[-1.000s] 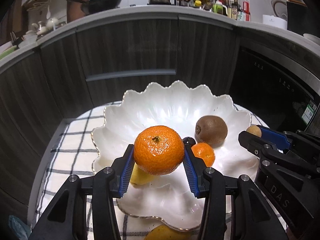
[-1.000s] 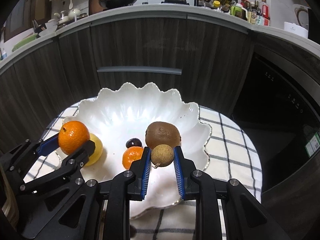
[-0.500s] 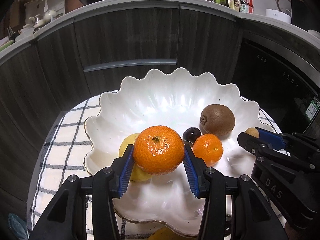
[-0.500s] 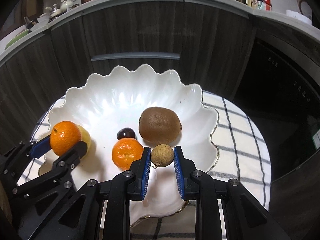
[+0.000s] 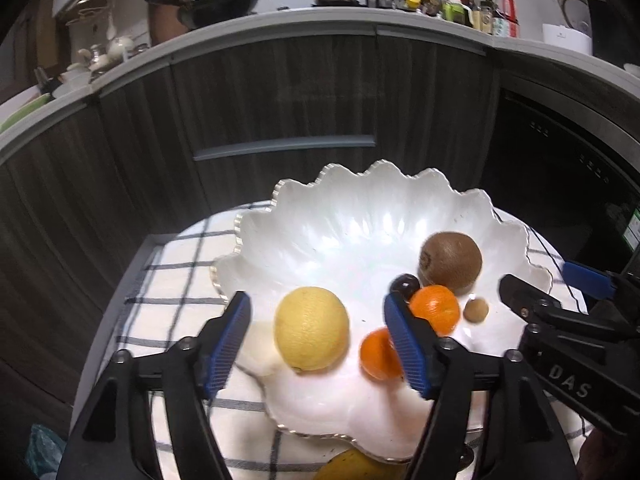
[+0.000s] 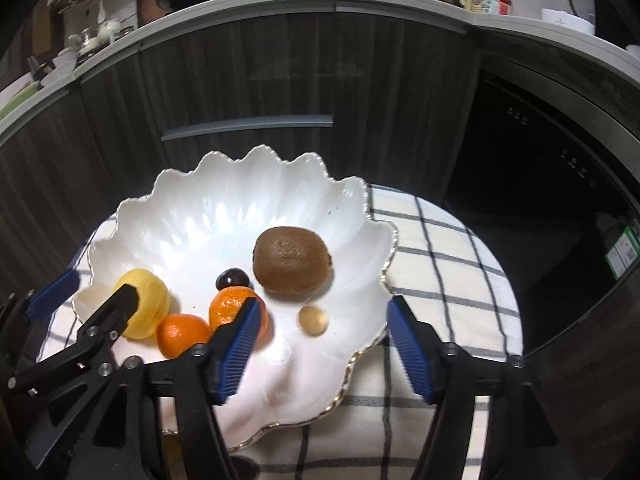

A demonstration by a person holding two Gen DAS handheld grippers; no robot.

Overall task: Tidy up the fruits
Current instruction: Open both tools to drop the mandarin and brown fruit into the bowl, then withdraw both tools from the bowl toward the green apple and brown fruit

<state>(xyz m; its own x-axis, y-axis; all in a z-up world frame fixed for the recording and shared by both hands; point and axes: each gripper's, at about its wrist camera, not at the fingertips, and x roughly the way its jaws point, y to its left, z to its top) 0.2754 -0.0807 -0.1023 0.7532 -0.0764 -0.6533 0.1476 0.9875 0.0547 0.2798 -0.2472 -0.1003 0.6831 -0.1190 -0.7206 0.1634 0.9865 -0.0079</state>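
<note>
Dark kitchen cabinets and a cluttered countertop frame a small desk (image 6: 460, 264) draped in a checked cloth (image 5: 180, 280), where a scalloped white bowl (image 5: 360, 216) takes in the fruit. A mandarin (image 5: 378, 354) sits blurred on the bowl's near slope, partly behind a finger of the left hand-held gripper (image 5: 316, 344), whose jaws have just been opening and now stand apart with nothing pressed between them; a lemon (image 5: 311, 328) lies in the bowl in the gap, untouched. A small tan fruit, perhaps a longan (image 6: 313, 320), lies blurred on the bowl floor ahead of the right hand-held gripper (image 6: 320, 348), whose jaws have likewise just been opening and hold nothing. Both fruits appear freshly dropped and may not have settled.

Deeper in the bowl rest a second mandarin (image 6: 236, 310), a dark cherry-like fruit (image 6: 232, 279) touching it, and a kiwi (image 6: 292, 260) just beside them. Six pieces are thus gathered, clustered toward the near side.

One yellow fruit (image 5: 352, 468) shows at the bottom edge of the left view, outside the rim on the cloth; it looks to be what remains. Whether more fruit waits out of view cannot be told.
</note>
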